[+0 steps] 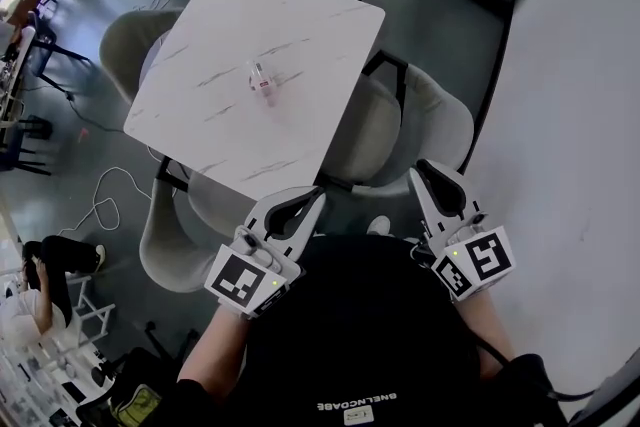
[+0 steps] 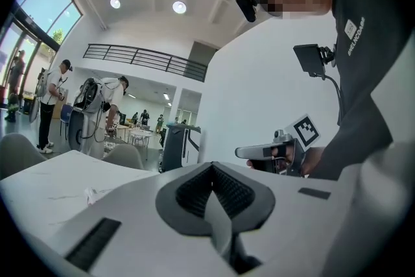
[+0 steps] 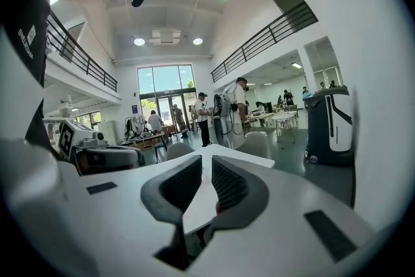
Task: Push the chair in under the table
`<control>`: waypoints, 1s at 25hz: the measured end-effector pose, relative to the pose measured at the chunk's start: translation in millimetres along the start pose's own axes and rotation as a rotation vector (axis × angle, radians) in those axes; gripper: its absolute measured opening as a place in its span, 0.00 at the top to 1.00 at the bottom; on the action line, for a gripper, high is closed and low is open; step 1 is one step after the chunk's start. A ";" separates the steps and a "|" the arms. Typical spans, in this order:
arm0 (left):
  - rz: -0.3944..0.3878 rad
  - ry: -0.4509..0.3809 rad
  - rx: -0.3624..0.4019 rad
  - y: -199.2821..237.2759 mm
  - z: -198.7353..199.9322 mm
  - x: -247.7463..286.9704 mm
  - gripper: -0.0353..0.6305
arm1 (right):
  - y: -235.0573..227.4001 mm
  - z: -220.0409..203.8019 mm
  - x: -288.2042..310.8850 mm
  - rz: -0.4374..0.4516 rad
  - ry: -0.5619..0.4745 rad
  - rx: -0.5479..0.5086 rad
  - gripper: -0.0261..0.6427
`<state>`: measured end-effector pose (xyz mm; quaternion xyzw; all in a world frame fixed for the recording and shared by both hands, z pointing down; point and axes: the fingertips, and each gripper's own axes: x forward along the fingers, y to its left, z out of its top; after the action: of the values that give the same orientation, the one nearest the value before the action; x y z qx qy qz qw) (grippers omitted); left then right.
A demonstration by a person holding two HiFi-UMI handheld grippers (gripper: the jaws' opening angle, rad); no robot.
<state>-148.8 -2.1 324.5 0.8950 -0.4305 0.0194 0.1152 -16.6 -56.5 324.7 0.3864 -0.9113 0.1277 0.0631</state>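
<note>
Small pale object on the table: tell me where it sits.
Head view: the small pale object lies near the middle of the white table, well ahead of the left gripper.

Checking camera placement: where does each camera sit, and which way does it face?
Head view: on the head, steeply down at table and chairs; shows forearms, left gripper, right gripper.
Left gripper view: on that gripper, level across the table; shows its shut jaws, right gripper, torso.
Right gripper view: on that gripper, level across the table; jaws slightly apart, left gripper.
Shared: the table.
</note>
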 end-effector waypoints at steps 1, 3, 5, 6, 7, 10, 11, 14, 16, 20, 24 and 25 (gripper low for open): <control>0.002 0.006 0.001 0.3 1.9 0.5 0.94 | 0.3 2.1 -1.1 -0.002 -0.007 -0.001 0.88; 0.002 0.022 0.008 -0.3 3.4 1.5 0.94 | 2.7 4.2 -2.6 0.002 -0.016 -0.004 0.88; -0.017 0.014 0.027 -3.4 5.5 2.6 0.94 | 5.5 5.1 -2.7 0.010 -0.021 -0.007 0.88; -0.024 0.009 0.037 -4.4 7.2 3.4 0.94 | 6.1 5.7 -2.4 0.012 -0.025 -0.009 0.89; -0.027 0.012 0.044 -4.8 7.8 4.0 0.94 | 6.6 6.5 -2.3 0.014 -0.029 -0.011 0.89; -0.029 0.027 0.054 -4.9 6.8 4.8 0.94 | 8.2 7.4 -2.8 0.016 -0.037 -0.018 0.89; -0.029 0.028 0.055 -4.8 6.8 4.9 0.94 | 9.1 7.0 -3.1 0.016 -0.036 -0.022 0.89; -0.035 0.027 0.060 -5.2 8.3 5.0 0.94 | 11.9 7.1 -4.0 0.016 -0.034 -0.030 0.89; -0.040 0.034 0.064 -6.0 8.1 5.4 0.94 | 11.4 7.4 -4.0 0.014 -0.035 -0.031 0.89; -0.034 0.043 0.056 -5.7 5.7 5.6 0.94 | 10.4 6.0 -5.6 0.014 -0.033 -0.025 0.89; -0.027 0.031 0.023 -0.2 1.2 4.0 0.94 | 9.3 3.0 -5.2 0.011 -0.024 -0.021 0.89; -0.032 0.021 0.017 0.5 0.3 4.3 0.94 | 7.7 2.2 -5.0 0.009 -0.024 -0.018 0.89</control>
<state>-146.5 -5.8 324.9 0.9024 -0.4149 0.0306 0.1123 -18.7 -48.6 320.1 0.3833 -0.9147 0.1153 0.0549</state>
